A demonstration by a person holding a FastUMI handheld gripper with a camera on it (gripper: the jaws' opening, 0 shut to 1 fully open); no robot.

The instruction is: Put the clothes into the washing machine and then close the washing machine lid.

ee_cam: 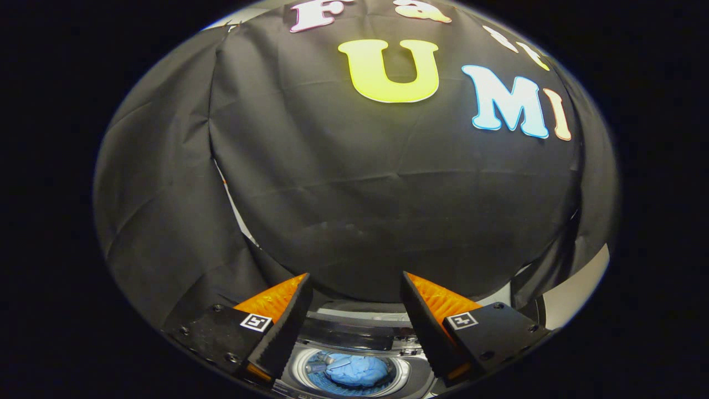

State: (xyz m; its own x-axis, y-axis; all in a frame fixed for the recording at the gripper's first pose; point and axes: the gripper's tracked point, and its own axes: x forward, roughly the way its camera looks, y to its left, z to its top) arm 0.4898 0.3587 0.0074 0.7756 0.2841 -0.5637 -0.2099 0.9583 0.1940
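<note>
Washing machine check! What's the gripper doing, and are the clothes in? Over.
Gripper open, holding nothing, above the washing machine. Blue clothes lying in the drum, seen between the fingers. Lid not shut. Nothing in the way.

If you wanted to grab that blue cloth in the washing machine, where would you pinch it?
Probably the raised bunched hump in the middle of the blue cloth, coming straight down from above, since it sits in the drum with walls around it. The hand-held gripper is open, above the washing machine, holding nothing.
</note>
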